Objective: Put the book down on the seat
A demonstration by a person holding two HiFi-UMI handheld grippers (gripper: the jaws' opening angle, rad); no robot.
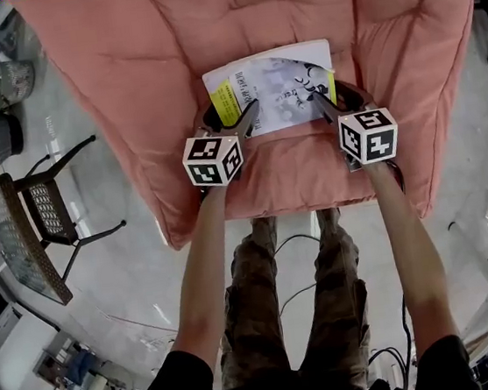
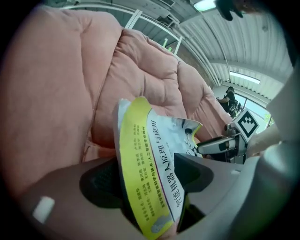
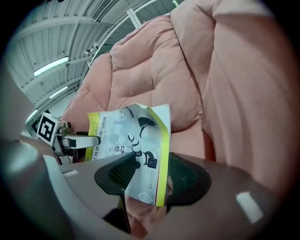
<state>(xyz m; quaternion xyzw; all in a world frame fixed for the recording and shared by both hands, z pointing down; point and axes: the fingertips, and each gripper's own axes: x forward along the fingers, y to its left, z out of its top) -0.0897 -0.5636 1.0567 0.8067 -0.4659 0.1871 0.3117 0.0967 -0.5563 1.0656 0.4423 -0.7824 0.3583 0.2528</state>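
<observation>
Pink seat (image 1: pixel 275 18) carries the book (image 1: pixel 279 88) near its front edge. The left gripper (image 1: pixel 233 119) and right gripper (image 1: pixel 338 99) gape around it, jaws apart; a crooked withdrawal could drag it off.

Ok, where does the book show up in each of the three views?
Head view: book top centre, lying on the pink cushion.
Left gripper view: lower centre, yellow edge foremost, between the jaws.
Right gripper view: centre, between the jaws.
Shared landmark: the pink cushion, behind the book in all three.
</observation>
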